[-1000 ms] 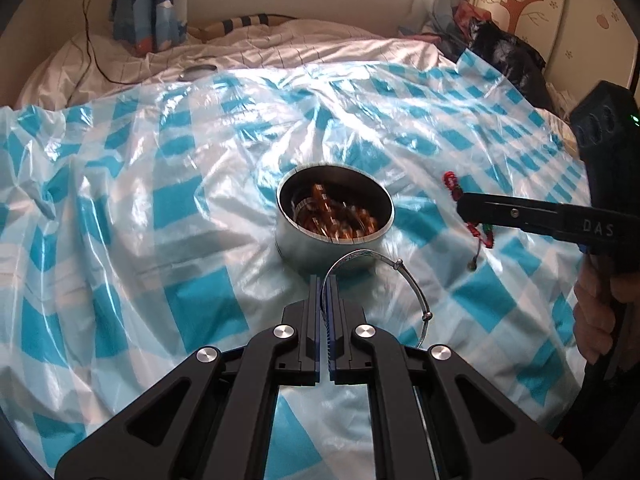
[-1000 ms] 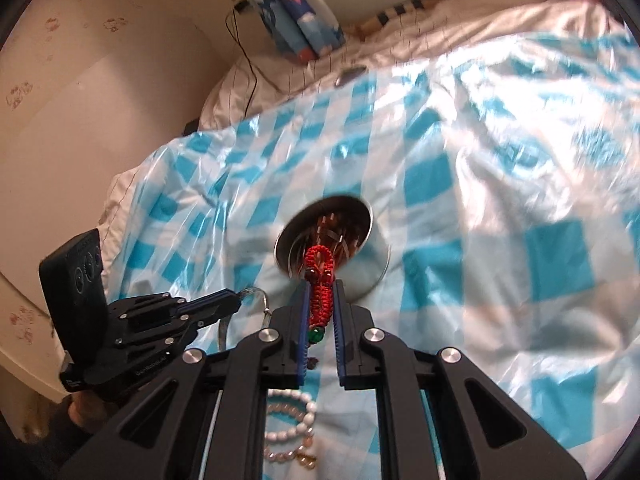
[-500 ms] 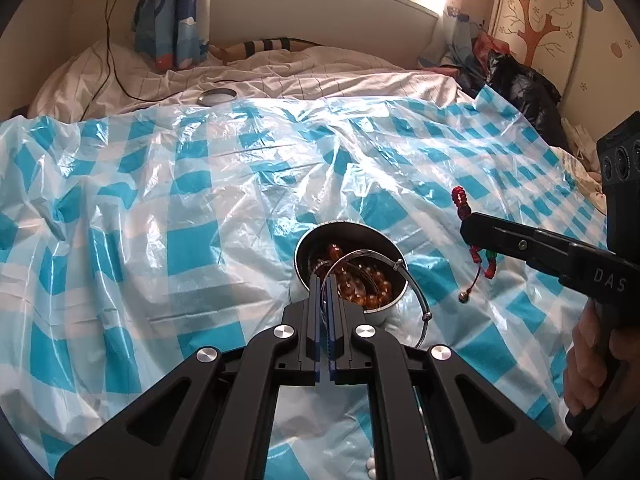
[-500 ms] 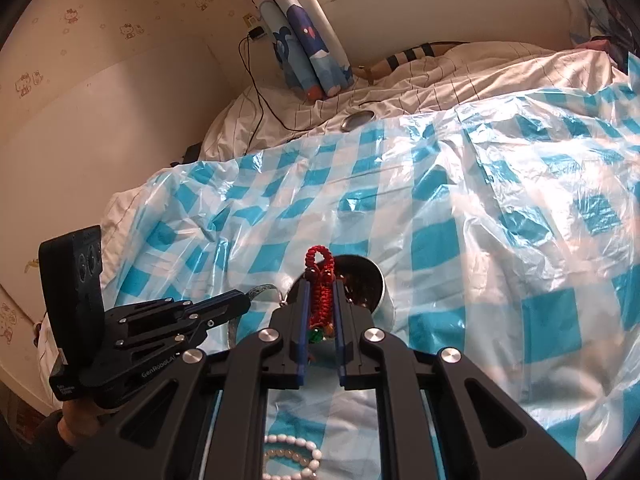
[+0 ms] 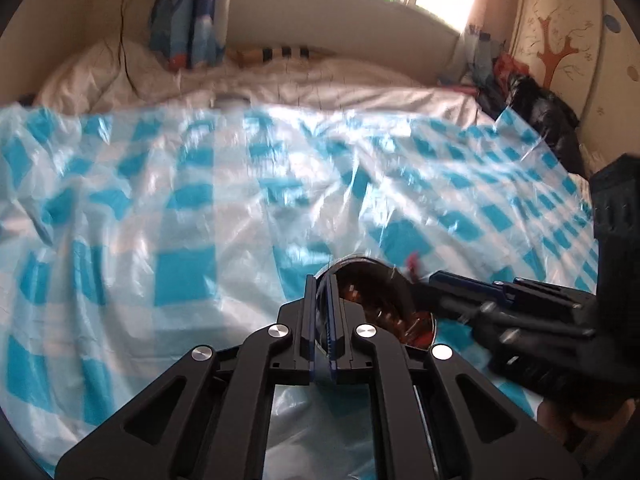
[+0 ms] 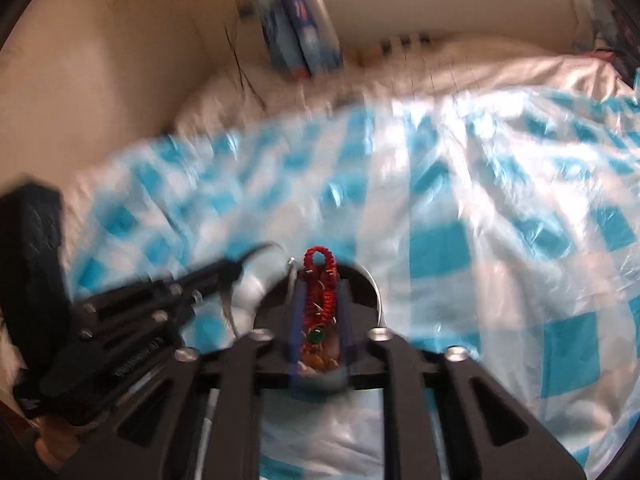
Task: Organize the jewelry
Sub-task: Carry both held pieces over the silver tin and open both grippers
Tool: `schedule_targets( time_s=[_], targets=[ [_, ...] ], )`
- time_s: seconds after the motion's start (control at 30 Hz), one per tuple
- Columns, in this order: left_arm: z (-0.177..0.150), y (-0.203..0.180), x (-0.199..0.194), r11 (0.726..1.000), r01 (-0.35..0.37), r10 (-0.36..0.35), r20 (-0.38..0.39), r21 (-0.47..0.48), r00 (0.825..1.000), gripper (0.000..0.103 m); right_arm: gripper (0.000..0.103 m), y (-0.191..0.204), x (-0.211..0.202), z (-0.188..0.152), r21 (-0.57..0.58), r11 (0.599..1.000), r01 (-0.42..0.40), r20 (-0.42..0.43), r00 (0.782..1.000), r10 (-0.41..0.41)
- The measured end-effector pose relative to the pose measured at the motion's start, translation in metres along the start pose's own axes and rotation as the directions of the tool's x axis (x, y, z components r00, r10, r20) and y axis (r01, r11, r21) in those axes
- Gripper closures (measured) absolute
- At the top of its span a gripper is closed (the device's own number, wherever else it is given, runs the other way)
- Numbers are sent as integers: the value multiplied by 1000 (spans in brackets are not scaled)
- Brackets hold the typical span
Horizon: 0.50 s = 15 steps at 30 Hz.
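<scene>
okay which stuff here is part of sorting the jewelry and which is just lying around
Job: red braided bracelet between the right gripper's opening jaws; round tin; left gripper, shut.

Lying about: checked plastic sheet, curtain, black bag.

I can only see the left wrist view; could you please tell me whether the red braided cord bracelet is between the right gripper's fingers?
Observer: Yes, the red braided cord bracelet sits between the right gripper's fingers, whose jaws are opening.
Operator: Is it over anything?
Observer: Yes, over the round metal tin, whose rim curves behind both fingers.
Operator: Which end points outward?
Observer: The looped end; its small green bead sits nearest the gripper's body.
</scene>
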<state>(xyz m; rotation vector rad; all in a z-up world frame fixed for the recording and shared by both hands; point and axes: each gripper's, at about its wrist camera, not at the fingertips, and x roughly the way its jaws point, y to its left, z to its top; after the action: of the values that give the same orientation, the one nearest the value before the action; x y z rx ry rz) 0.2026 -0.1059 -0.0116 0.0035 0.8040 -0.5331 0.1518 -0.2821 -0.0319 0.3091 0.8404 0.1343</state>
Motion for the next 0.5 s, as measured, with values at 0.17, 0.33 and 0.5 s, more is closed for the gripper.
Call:
schedule_targets(
  time_s=[0.17, 0.33, 0.5],
  targets=[
    [1, 9, -13, 999, -7, 7, 11, -39, 1000, 97, 68, -13, -15, 4, 64, 998, -25, 46, 999, 22],
    [-5, 17, -28, 998, -18, 18, 0, -54, 1000, 92, 58, -19, -28, 7, 90, 995, -45, 65, 997, 40],
    [-20, 7, -34, 999, 21, -18, -76, 32, 997, 79, 51, -27, -35, 4, 90, 996, -30, 39, 999, 26]
  ],
)
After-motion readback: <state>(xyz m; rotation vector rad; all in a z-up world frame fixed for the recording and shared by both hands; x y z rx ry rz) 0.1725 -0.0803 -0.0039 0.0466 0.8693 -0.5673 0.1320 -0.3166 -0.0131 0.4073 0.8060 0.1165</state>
